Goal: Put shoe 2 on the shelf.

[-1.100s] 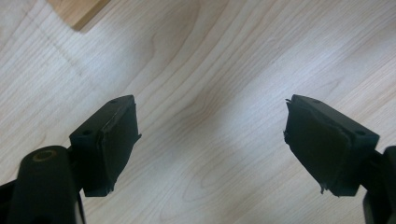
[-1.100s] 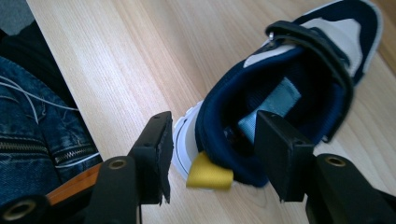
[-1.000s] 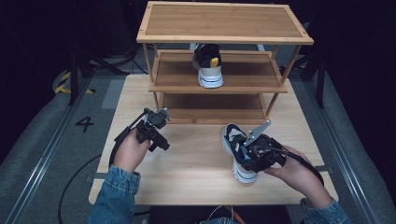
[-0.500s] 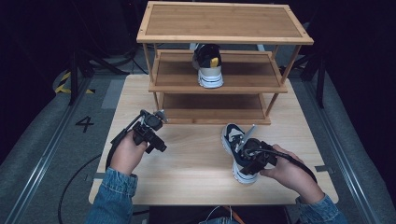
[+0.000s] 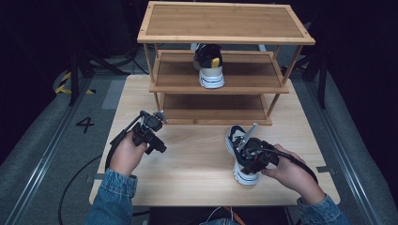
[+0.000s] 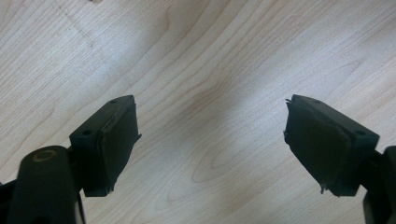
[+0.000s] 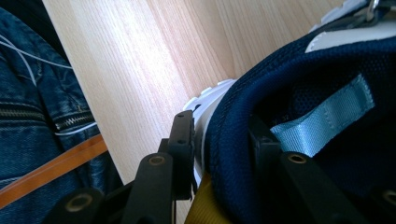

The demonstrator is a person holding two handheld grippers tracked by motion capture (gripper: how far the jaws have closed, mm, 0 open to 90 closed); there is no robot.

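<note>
The table (image 5: 197, 164) was light wood, and the three-tier shoe rack (image 5: 225, 28) stood on its far half; everything below is placed relative to that rack. One sneaker (image 5: 209, 65) sat on the rack's middle shelf, about centre, the end with the yellow patch facing the person. The second sneaker (image 5: 240, 152) lay on the table just in front of the rack's right half, near the rack's base but not touching it, with its length running from the rack back toward the person.

Both forearms, in denim sleeves, came in from the near edge. The right hand (image 5: 293, 173) lay low, in front of the rack's right end, wrist turned inward so its tool pointed left at the shoe. The right gripper (image 5: 251, 154) was pinching the sneaker's navy collar (image 7: 224, 154): in the right gripper view one jaw sat outside against the white side and the other inside the opening next to a light blue pull loop (image 7: 327, 116). Which end of the shoe that was is probably the heel, hard to confirm.

The left hand (image 5: 126, 154) was raised in front of the rack's left leg, knuckles up, tool angled toward the rack. The left gripper (image 5: 152, 123) had its jaws spread wide, holding nothing, bare wood between them in the left gripper view.
</note>
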